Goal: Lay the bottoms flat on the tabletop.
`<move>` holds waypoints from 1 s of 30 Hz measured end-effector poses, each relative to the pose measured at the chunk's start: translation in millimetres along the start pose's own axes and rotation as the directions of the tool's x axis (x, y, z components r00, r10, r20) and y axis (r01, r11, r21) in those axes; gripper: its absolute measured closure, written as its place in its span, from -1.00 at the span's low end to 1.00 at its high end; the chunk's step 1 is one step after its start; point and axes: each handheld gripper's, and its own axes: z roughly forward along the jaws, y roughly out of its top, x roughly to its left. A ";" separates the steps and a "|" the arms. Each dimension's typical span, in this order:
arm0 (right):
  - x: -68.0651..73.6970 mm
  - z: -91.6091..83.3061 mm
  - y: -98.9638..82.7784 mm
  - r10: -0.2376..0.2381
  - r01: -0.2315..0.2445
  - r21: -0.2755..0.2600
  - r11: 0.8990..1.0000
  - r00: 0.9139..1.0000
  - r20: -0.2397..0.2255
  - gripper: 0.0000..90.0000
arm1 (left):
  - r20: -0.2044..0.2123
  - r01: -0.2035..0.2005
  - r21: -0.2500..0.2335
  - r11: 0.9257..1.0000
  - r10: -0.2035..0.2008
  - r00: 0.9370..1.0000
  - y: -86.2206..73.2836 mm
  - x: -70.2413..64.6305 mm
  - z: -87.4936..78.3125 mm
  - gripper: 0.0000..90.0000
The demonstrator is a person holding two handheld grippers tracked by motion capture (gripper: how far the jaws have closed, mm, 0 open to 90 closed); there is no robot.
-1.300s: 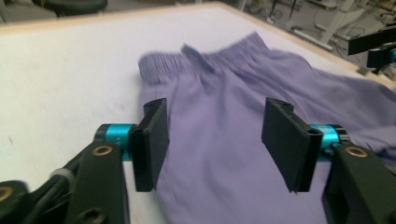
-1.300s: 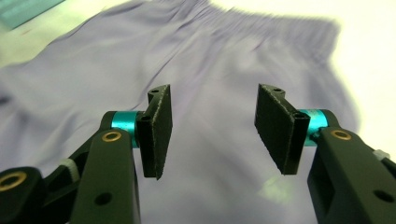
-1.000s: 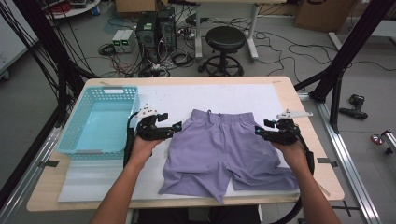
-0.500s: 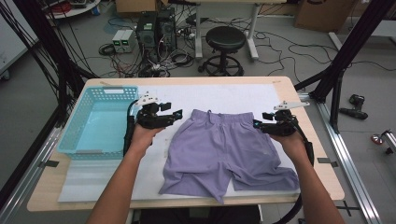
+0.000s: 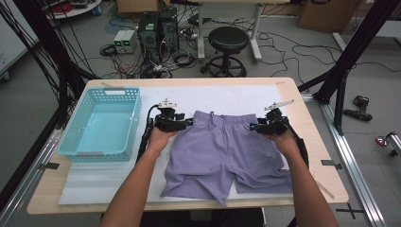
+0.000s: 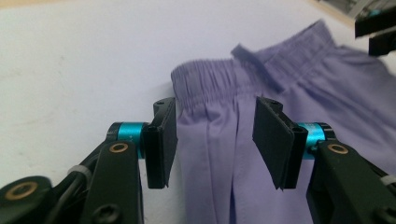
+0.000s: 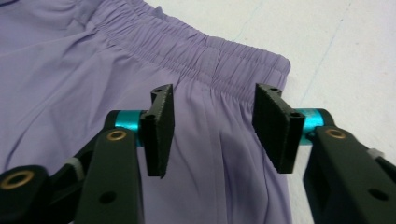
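— On the white mat, where do the shorts lie?

— Flat between my tools: lilac shorts (image 5: 224, 153), waistband away from me. My left gripper (image 6: 215, 140) has just been closing, jaws apart over the waistband's left corner, nothing pinched.

— And the other?

— My right gripper (image 7: 212, 135) also closing, jaws parted above the right corner.

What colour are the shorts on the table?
Plain lilac purple shorts, best seen in the right gripper view.

The right hand-held gripper (image 7: 212, 135), jaws just closing yet apart, hovers over the purple shorts' (image 7: 93, 79) elastic waistband corner.
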 end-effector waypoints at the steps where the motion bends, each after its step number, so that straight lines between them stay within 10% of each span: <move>1: 0.1 3.7 -0.2 0.004 -0.004 0.002 1.000 1.000 0.009 0.05 | -0.008 0.001 0.011 1.000 -0.001 1.000 -1.5 0.3 4.1 0.10; 10: 0.2 30.3 -5.2 0.033 -0.038 0.066 0.997 0.997 0.074 0.21 | -0.084 -0.062 0.110 0.992 0.072 0.994 -9.9 -3.1 24.1 0.48; 12: 2.9 31.9 -6.1 0.016 -0.021 0.051 0.998 0.994 0.106 0.43 | -0.082 -0.052 0.114 0.992 0.062 0.995 -9.7 -2.4 23.6 0.92; 14: 6.1 31.5 -7.7 0.005 -0.010 0.039 0.999 0.993 0.117 0.90 | -0.080 -0.038 0.111 0.993 0.047 0.996 -9.4 -2.2 23.4 0.96; 19: 2.0 27.7 -5.0 0.022 -0.024 0.031 0.999 0.996 0.081 0.98 | -0.077 0.044 0.003 0.999 -0.044 0.996 0.4 6.9 15.4 0.97; 30: -15.2 21.2 38.2 0.040 -0.026 -0.127 0.992 0.993 0.109 0.99 | -0.104 0.068 -0.136 0.988 -0.082 0.991 42.9 30.3 18.9 0.97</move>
